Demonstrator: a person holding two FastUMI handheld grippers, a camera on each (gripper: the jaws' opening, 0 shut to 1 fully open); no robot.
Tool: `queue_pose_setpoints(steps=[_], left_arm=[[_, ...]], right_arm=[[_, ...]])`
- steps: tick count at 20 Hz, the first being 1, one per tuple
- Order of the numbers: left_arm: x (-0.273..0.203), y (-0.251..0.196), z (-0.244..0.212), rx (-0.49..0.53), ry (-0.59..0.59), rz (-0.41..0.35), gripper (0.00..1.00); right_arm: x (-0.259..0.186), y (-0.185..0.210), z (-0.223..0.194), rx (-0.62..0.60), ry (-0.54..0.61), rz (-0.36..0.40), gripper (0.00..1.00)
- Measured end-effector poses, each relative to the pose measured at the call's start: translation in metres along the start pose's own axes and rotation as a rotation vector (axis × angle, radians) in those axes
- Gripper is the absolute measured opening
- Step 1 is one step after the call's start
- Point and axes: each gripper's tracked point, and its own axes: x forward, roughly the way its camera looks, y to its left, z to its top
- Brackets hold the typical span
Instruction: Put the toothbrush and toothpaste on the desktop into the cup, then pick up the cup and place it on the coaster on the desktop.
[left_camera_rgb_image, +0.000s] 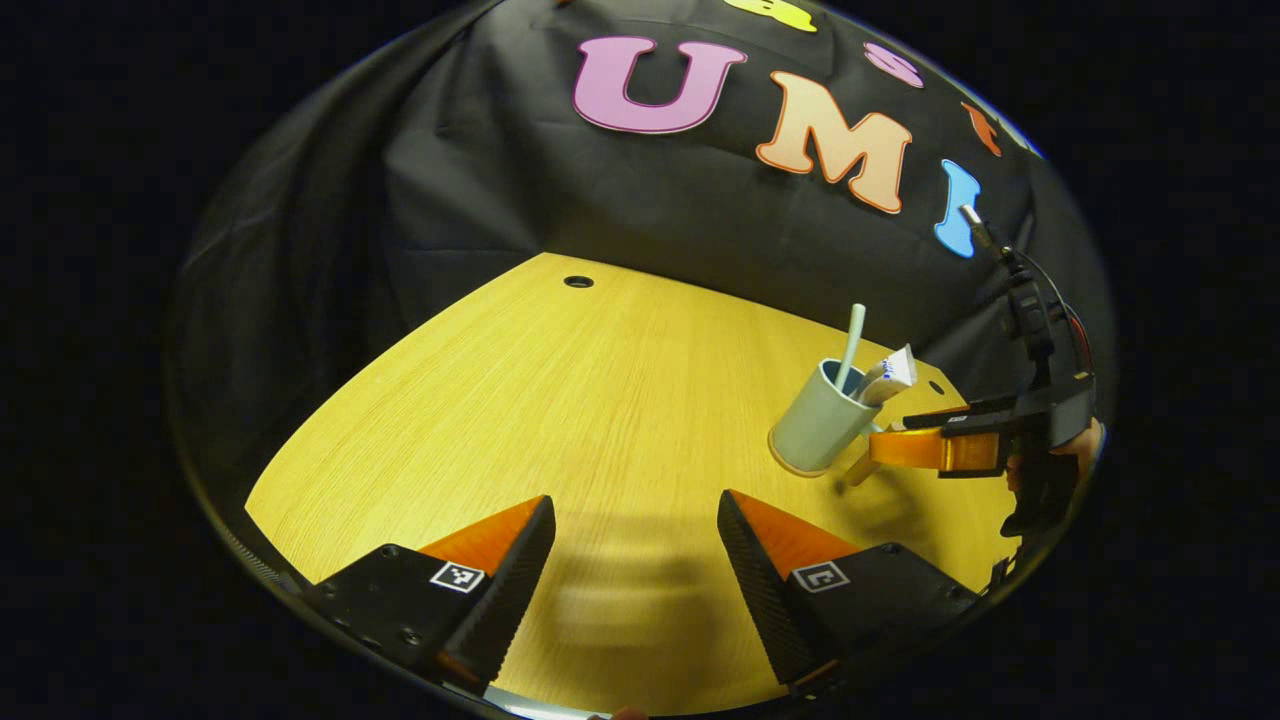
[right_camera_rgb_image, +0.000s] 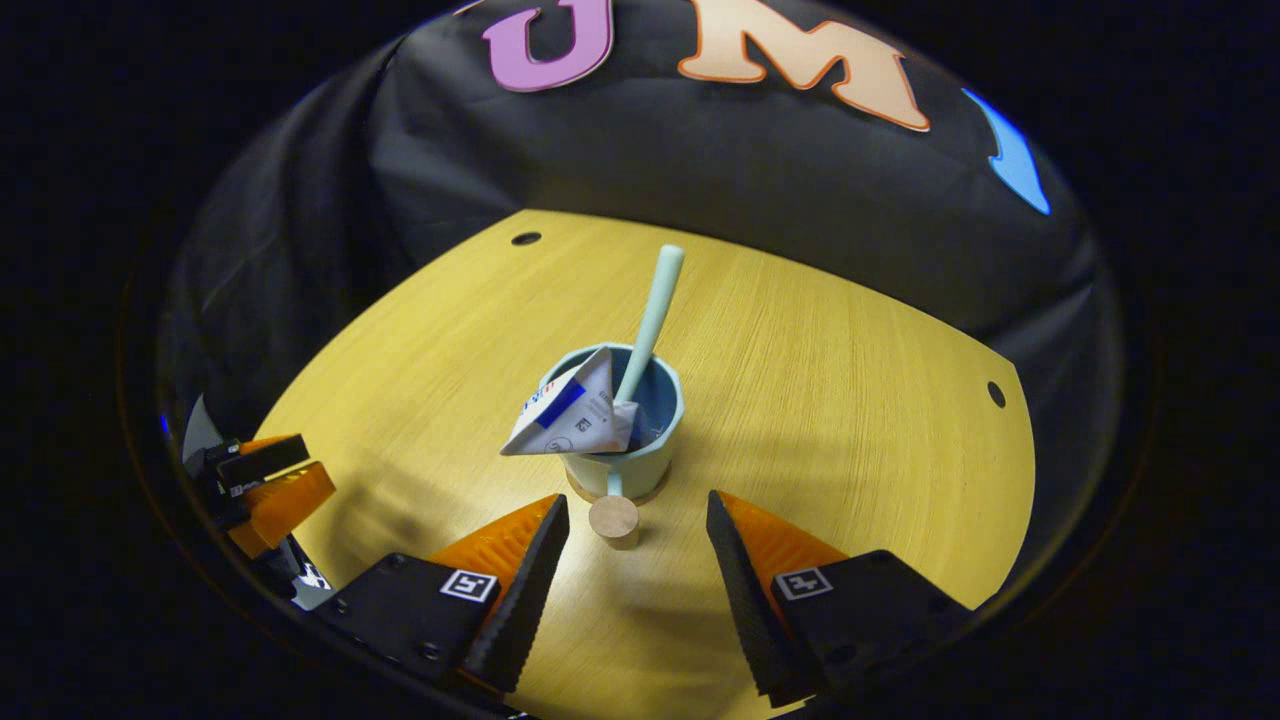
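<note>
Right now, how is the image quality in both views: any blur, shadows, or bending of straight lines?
Left gripper view: the desk edge bows from the fisheye, and a smeared shadow lies between the fingers. Right gripper view: the cup and toothpaste are sharp; a soft shadow falls near the cup.

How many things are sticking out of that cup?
2. The toothbrush stands upright against the far side of the cup; the toothpaste tube leans over the near-left rim. Anything smaller lying deep inside would be hidden.
</note>
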Motion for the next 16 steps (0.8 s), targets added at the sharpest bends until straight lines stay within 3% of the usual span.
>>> queue_pose_setpoints(steps=[4, 6, 16], left_arm=[[-0.001, -0.026, 0.005, 0.029, -0.01, -0.038, 0.95], [-0.002, -0.045, 0.009, 0.041, -0.014, -0.066, 0.95], [-0.024, -0.125, 0.033, 0.13, -0.067, -0.18, 0.94]], right_arm=[[-0.045, -0.013, 0.025, 0.055, -0.217, 0.046, 0.89], [-0.063, -0.022, 0.03, 0.086, -0.295, 0.051, 1.0], [-0.148, -0.068, 0.048, 0.09, -0.576, 0.017, 0.99]])
